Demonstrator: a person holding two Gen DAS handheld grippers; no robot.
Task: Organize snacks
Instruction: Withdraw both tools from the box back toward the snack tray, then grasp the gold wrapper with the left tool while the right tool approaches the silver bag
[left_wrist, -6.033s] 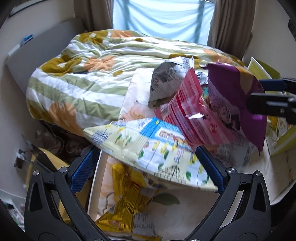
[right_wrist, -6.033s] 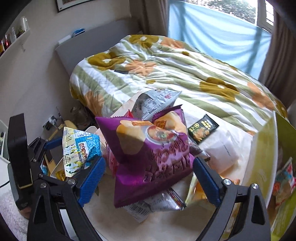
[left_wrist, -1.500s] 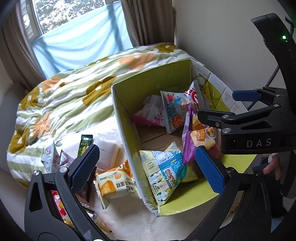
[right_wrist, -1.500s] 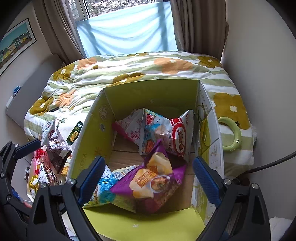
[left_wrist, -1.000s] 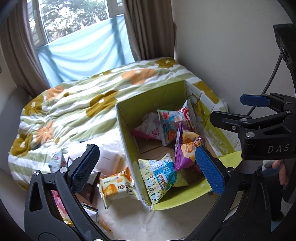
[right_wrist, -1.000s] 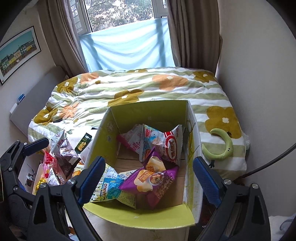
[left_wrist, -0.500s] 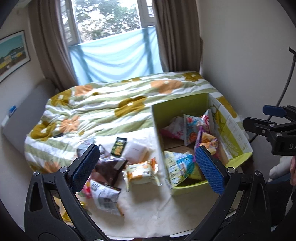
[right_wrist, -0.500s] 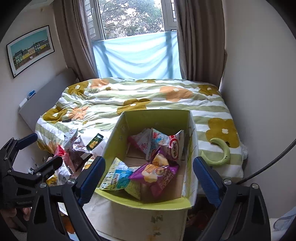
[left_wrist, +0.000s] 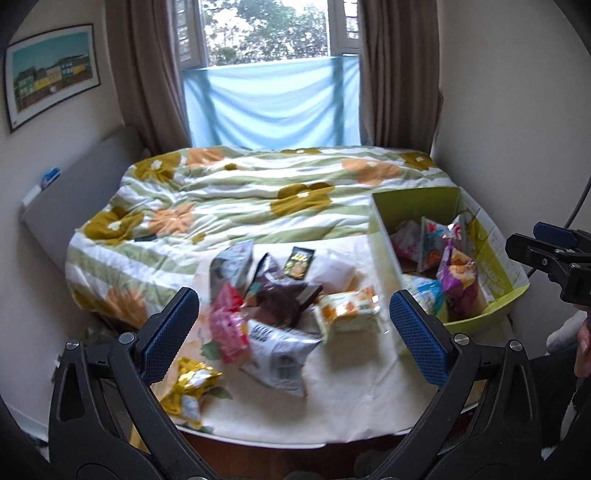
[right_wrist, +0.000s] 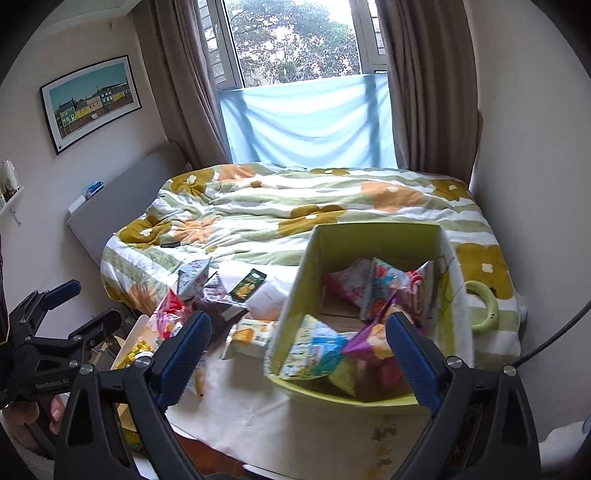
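A green cardboard box (left_wrist: 384, 236) (right_wrist: 291, 306) stands at the right of a white board on the bed and holds several snack bags, among them a purple bag (left_wrist: 458, 277) (right_wrist: 369, 343) and a blue-and-white bag (right_wrist: 310, 350). Several loose snack bags lie left of it: a pink one (left_wrist: 227, 325), a silver one (left_wrist: 277, 354), an orange-white one (left_wrist: 347, 310) (right_wrist: 251, 334), a yellow one (left_wrist: 184, 387). My left gripper (left_wrist: 295, 332) is open and empty, held high and back. My right gripper (right_wrist: 299, 354) is open and empty above the box's near side.
The bed's flowered quilt (left_wrist: 258, 192) fills the far half. A grey headboard (left_wrist: 77, 199) is at the left, a wall (right_wrist: 535, 184) close on the right. A green ring (right_wrist: 484, 306) lies on the quilt right of the box.
Both grippers have let their bags go into the box and pulled up and back. The views now take in the whole bed and window.
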